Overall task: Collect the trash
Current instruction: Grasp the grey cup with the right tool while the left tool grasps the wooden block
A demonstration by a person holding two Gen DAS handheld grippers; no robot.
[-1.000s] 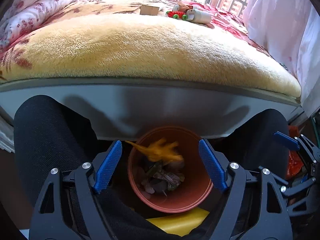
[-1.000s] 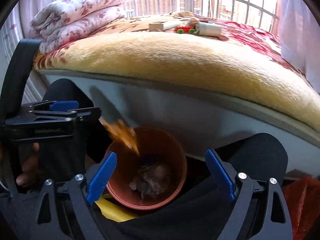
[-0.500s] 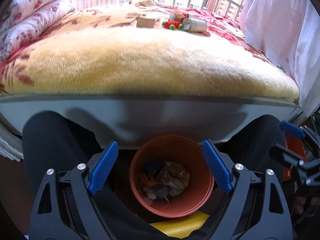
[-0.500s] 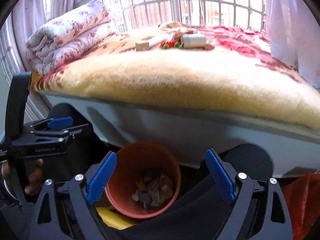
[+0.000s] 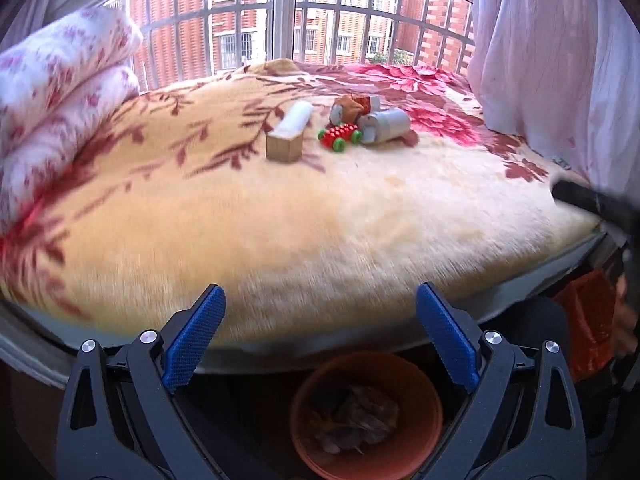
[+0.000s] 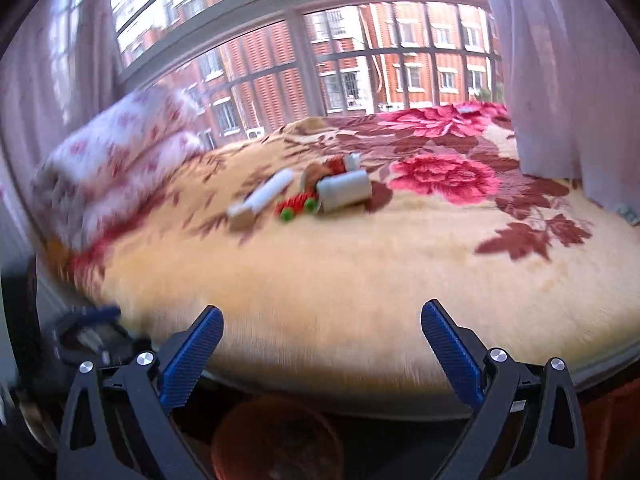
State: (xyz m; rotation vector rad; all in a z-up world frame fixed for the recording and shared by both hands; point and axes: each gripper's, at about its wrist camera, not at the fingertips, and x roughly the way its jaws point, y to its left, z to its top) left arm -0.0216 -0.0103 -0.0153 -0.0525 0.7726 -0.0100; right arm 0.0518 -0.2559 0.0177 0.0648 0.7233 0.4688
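Note:
A terracotta-coloured bin with crumpled trash in it stands on the floor against the bed, low in both views. My left gripper is above it, its jaws opening with nothing between them. My right gripper is also opening and empty. Far back on the blanket lie a wooden block, a white roll, a red toy with green wheels, a grey-white cylinder and a brown crumpled wrapper. The right wrist view shows the cylinder and the toy blurred.
A plush floral blanket covers the bed, with a folded flowered quilt at the left. A pale curtain hangs at the right and a barred window is behind. An orange bag sits right of the bin.
A yellow wrapper dropped into the bin. Both grippers then rose and tipped up from the bin toward the bed top, their jaws spreading wider.

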